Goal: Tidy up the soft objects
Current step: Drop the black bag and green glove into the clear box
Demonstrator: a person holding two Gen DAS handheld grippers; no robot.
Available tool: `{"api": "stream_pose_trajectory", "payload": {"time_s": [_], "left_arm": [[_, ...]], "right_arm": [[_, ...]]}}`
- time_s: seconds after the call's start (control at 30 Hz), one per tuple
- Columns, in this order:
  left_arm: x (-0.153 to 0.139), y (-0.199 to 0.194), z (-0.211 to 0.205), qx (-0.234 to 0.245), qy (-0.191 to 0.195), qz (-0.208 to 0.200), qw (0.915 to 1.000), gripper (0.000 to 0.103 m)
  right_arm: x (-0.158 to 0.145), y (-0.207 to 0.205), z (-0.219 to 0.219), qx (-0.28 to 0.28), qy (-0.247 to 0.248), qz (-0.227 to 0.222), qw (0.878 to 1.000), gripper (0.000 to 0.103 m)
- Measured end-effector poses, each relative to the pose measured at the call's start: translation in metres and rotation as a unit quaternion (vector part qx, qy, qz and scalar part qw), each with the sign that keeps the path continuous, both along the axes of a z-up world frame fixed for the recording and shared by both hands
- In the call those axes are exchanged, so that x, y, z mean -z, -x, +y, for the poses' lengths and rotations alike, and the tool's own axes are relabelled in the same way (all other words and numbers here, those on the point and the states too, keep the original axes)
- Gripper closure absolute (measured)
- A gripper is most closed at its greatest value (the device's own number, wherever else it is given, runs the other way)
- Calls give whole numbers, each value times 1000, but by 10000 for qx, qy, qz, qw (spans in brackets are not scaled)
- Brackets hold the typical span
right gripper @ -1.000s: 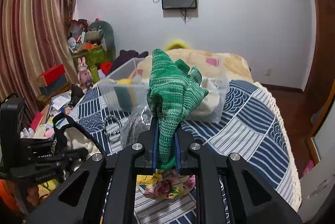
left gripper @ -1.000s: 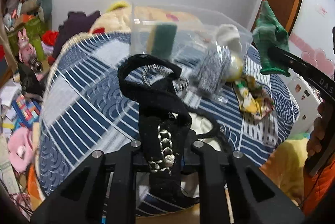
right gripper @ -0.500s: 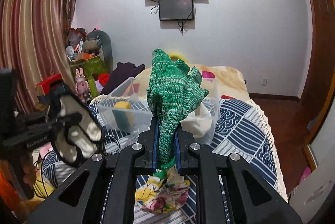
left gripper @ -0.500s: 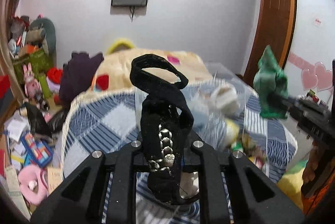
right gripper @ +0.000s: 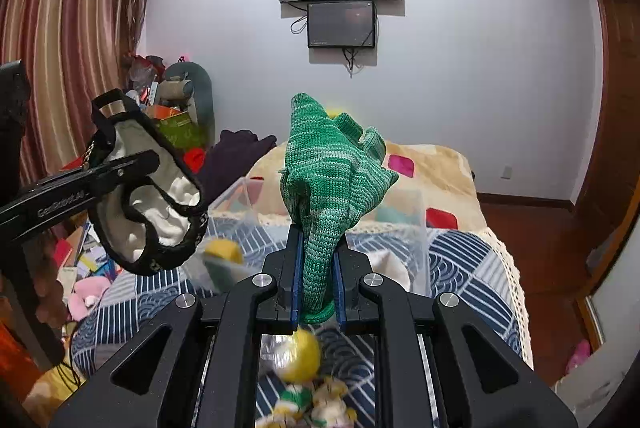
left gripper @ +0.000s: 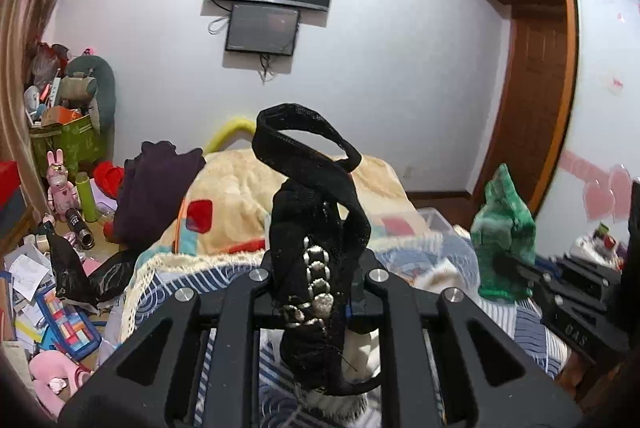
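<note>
Here the left hand-held gripper (left gripper: 318, 292) pinches a black lace garment (left gripper: 316, 228); the right hand-held gripper (right gripper: 316, 292) pinches green knitwear (right gripper: 328, 171) upright.

yellow ball (right gripper: 301, 355) blurred under right tongs (right gripper: 316, 302), floral cloth (right gripper: 316, 406) cut off by frame edge

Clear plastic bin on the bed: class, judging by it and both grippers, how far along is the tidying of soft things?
Done: the clear bin already holds some soft things. In hand: the left gripper grips a black pouch, the right gripper a green knitted piece, both lifted above the bed. Left: binning these, plus the flowered cloth on the bed.
</note>
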State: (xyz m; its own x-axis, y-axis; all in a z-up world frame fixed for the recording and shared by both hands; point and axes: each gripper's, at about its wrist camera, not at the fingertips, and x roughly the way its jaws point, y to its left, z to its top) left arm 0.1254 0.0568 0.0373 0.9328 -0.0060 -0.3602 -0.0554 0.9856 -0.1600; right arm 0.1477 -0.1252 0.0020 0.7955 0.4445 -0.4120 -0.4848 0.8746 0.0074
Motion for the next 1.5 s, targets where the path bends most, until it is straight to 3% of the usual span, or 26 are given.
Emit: {"api": "stream_pose_trajectory", "payload": {"time_s": [0.27,0.5,1.0,1.13,1.27,1.43,1.5], "left_arm": [[5,-39,13,-351,210,-33,9992,87],[29,-72,14,-482,222,344,9980,87],[72,-96,-18,-124,-665,1221,9902,87],[80,-96,-23,91,-751,1474,9862,69],[81,-89,-27,176,-921,1453,9849,53],[76,-76,-26,191,-935,1404,9855,38],[74,-70,-24,254,-896,1408,9857,36]], "right_arm": [[7,-23,30,-147,263,212,9993,91],[24,-42,49,-179,747,428,9961,91],[48,-74,57,-30,991,1123,9887,91],[47,-75,56,17,976,1193,9881,91],[44,-76,54,9,919,1215,9883,84],[38,-66,44,31,811,1048,9912,59],[34,-61,41,75,812,928,9923,56]]}}
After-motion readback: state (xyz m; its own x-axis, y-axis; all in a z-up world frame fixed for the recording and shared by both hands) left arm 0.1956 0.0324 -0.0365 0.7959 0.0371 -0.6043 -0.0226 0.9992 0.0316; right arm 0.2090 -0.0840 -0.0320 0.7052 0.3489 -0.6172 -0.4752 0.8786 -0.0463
